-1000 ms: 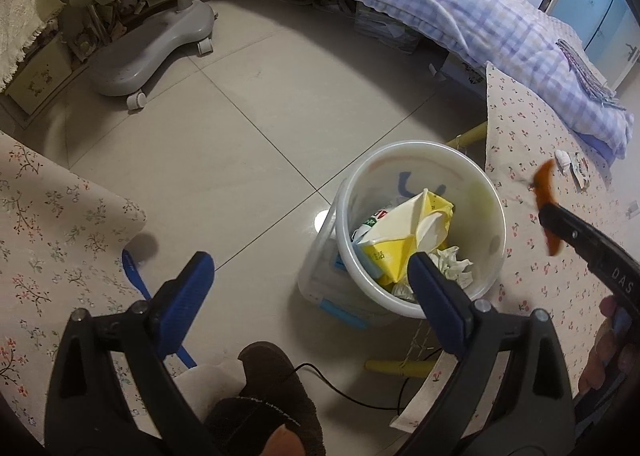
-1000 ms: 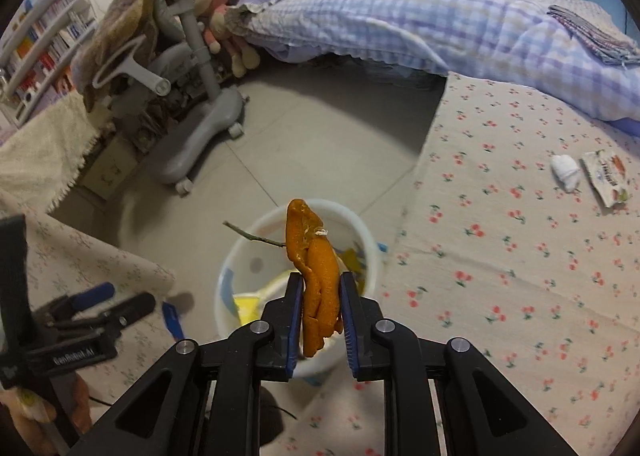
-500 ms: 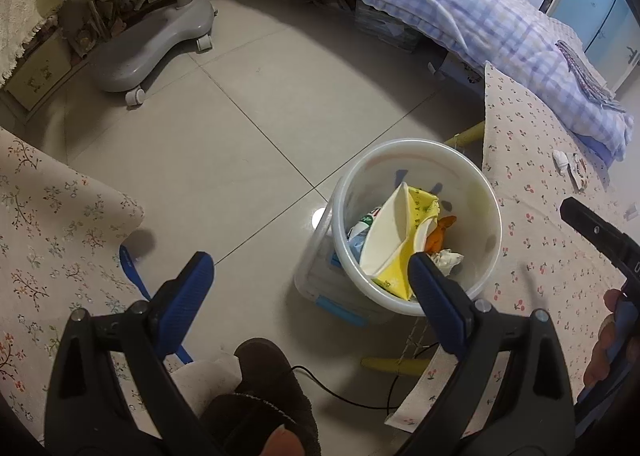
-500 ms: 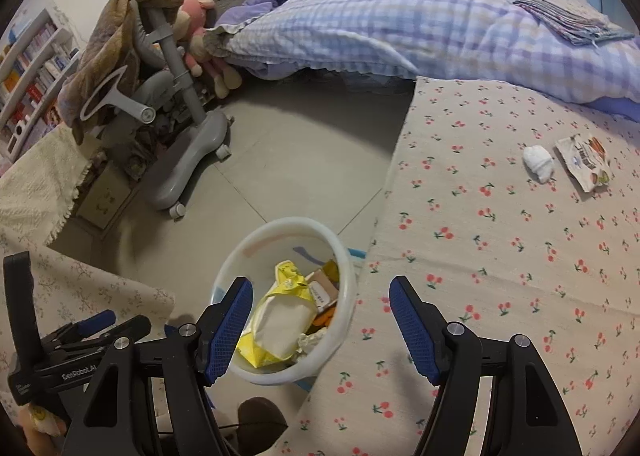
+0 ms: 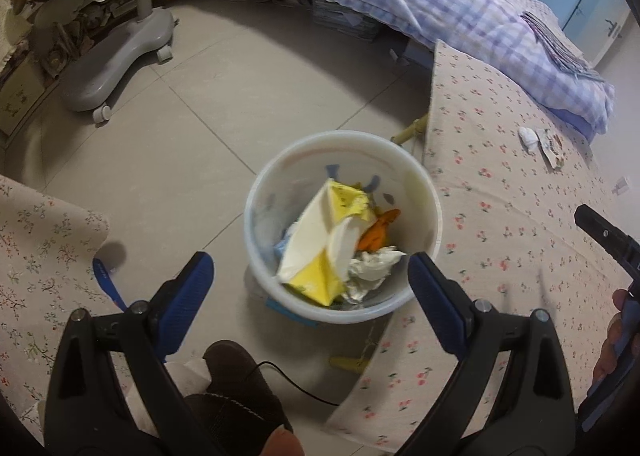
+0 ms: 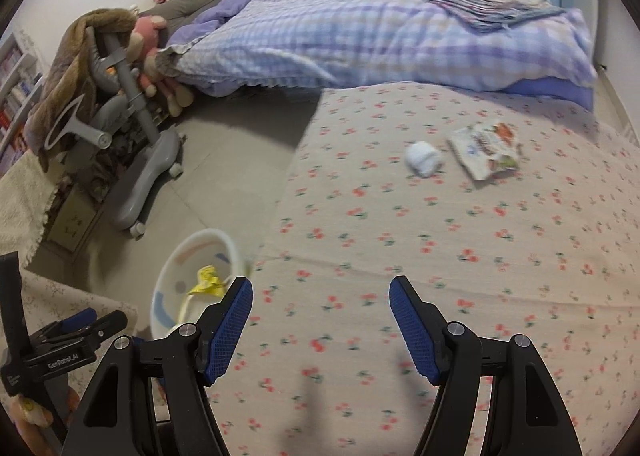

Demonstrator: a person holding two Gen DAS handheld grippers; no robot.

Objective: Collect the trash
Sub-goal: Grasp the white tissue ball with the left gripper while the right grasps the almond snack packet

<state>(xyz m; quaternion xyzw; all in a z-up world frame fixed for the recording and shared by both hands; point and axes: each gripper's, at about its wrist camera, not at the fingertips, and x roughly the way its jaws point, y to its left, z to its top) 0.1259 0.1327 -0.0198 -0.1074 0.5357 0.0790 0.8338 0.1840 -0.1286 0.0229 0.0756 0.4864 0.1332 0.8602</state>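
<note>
From the left wrist, the left gripper (image 5: 310, 276) hovers with fingers spread over the white bin (image 5: 420, 183) holding orange peel (image 5: 376, 232), while from the right wrist the right gripper (image 6: 320, 304), fingers apart and empty, faces a tissue wad (image 6: 424, 157) and snack wrapper (image 6: 486, 149) on the floral-clothed bench (image 6: 440, 256).

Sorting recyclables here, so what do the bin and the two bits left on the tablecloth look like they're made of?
Bin: glossy, translucent white plastic, light showing through. White wad: likely crumpled tissue, matte, though blurred. Snack wrapper: printed plastic film, probably, crinkled with some sheen.
</note>
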